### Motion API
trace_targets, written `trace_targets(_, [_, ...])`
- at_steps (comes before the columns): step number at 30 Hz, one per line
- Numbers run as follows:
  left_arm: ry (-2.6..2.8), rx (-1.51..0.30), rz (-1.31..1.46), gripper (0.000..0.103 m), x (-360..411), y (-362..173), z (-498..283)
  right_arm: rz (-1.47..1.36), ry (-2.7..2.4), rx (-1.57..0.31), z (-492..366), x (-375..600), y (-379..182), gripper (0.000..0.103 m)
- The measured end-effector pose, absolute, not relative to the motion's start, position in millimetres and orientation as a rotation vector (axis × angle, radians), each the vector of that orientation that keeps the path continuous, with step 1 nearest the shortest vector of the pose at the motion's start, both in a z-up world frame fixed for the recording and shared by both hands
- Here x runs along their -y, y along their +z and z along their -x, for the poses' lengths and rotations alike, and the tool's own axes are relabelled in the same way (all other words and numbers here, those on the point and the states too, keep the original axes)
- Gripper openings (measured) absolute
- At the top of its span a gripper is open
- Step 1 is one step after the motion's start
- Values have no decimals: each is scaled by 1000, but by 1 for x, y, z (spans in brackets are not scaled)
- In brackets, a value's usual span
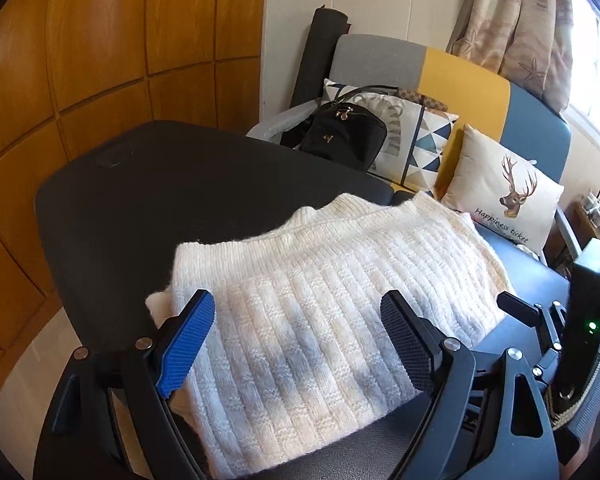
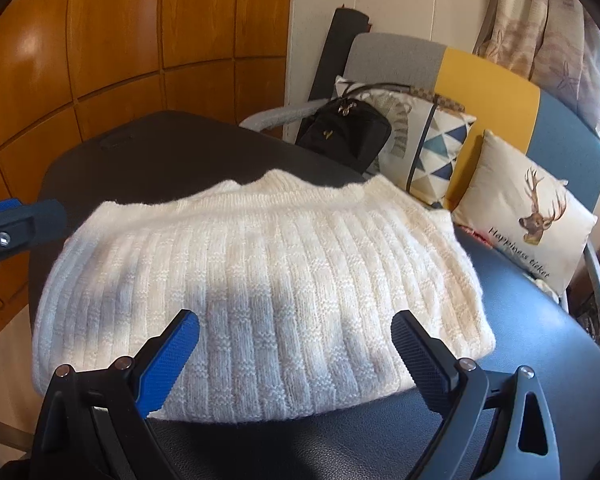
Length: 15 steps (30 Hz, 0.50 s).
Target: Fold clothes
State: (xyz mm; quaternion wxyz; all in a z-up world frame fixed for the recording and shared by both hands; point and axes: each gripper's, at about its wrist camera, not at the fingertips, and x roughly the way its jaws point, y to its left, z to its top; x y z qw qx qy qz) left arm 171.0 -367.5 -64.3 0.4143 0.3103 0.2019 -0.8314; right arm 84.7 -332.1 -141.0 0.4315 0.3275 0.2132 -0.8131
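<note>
A cream ribbed knit sweater (image 1: 320, 304) (image 2: 260, 280) lies folded into a rough rectangle on a black table (image 1: 172, 192) (image 2: 148, 148). My left gripper (image 1: 300, 344) hovers open over the sweater's near left part, its blue and black fingers spread wide with only the fabric surface seen between them. My right gripper (image 2: 296, 356) is open above the sweater's near edge, holding nothing. The right gripper's body (image 1: 572, 312) shows at the right edge of the left wrist view. A finger of the left gripper (image 2: 16, 220) shows at the left edge of the right wrist view.
Beyond the table stands a grey, yellow and blue sofa (image 1: 480, 76) with a black bag (image 1: 340, 136), a triangle-pattern cushion (image 1: 420, 140) and a deer cushion (image 1: 508, 196). Wooden wall panels (image 1: 100, 60) rise on the left. A curtain (image 1: 512, 20) hangs at the right.
</note>
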Motion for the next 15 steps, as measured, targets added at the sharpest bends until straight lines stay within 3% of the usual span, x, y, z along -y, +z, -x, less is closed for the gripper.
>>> trace_targets(15, [-2087,-530,-797,89,365,-60,-177,-826,-2049,-539,-83,332,-144,99])
